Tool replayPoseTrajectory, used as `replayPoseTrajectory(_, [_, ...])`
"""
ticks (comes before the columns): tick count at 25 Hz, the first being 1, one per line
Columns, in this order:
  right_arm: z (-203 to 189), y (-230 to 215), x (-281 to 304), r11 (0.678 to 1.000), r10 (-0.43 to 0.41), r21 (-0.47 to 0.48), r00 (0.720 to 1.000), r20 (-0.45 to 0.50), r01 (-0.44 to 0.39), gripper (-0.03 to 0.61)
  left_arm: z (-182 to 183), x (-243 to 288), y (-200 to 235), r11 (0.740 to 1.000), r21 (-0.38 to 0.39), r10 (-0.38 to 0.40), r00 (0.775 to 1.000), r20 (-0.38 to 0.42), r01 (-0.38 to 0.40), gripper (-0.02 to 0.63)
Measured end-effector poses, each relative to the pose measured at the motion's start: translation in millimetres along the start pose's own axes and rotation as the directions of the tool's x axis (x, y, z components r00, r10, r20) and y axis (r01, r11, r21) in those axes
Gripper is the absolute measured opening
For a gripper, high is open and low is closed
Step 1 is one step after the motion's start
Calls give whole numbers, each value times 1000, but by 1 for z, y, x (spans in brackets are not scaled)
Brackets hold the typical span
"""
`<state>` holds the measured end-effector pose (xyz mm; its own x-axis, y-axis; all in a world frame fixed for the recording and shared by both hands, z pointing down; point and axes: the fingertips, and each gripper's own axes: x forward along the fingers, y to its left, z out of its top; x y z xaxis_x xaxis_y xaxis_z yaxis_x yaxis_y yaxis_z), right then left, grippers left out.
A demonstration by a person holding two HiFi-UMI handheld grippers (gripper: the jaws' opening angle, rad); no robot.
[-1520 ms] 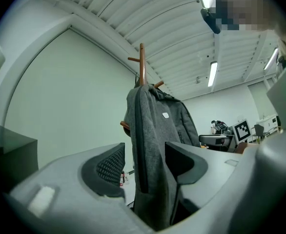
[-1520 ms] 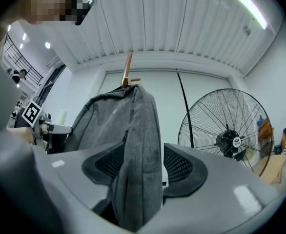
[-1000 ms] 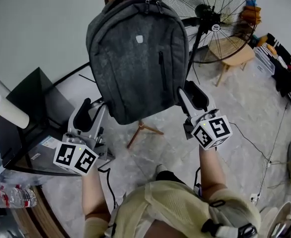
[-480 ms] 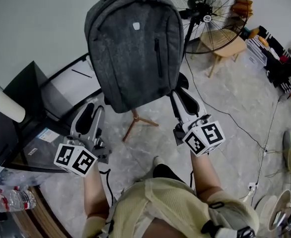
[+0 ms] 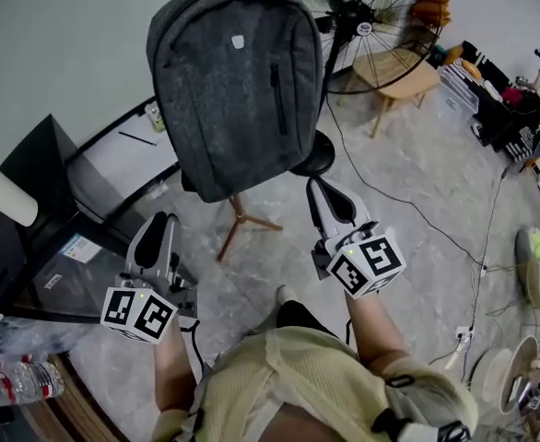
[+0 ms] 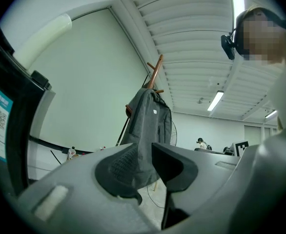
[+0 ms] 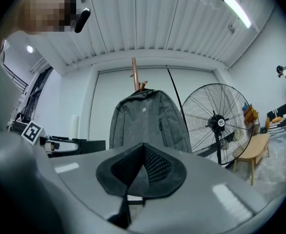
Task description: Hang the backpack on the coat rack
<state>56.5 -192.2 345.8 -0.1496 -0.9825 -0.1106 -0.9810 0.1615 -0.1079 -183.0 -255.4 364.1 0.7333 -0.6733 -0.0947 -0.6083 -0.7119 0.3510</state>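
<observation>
The dark grey backpack (image 5: 233, 72) hangs by its top from the wooden coat rack, whose tripod legs (image 5: 238, 219) show beneath it. The rack's pole (image 7: 134, 74) rises above the backpack (image 7: 145, 123) in the right gripper view, and its pegs (image 6: 155, 69) top the backpack (image 6: 148, 126) in the left gripper view. My left gripper (image 5: 157, 224) is below and left of the bag, apart from it, shut with nothing held. My right gripper (image 5: 321, 191) is below the bag's right corner, also apart, shut and holding nothing.
A large standing fan (image 5: 371, 26) and a wooden stool (image 5: 394, 72) stand right of the rack. A black desk (image 5: 40, 210) with a white roll (image 5: 3, 201) is at left, a water bottle (image 5: 21, 380) near its corner. Cables (image 5: 436, 228) cross the floor.
Both grippers have drawn back and down from the backpack's lower corners toward the person, and their jaws have closed. The backpack stays hanging on the rack.
</observation>
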Motion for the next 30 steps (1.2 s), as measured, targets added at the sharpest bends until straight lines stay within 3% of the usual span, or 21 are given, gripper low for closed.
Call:
replayPoseTrajectory(9, [-10,3,-15,1000,-4,8,999,-42,4,3,-21,-10,-11,997,74,3,998,-64,1,81])
replayPoseTrajectory(19, [-12,6,-21,1000,-4,20,998,-55,5,3,-33,-12,-11,998,56,12,994,-108,-6,80])
replayPoseTrajectory(30, [-10,-8,-39,1000,-25,14,998,-64,26,3,-32,-7,-21,992,128,24,989,-148,-5,80])
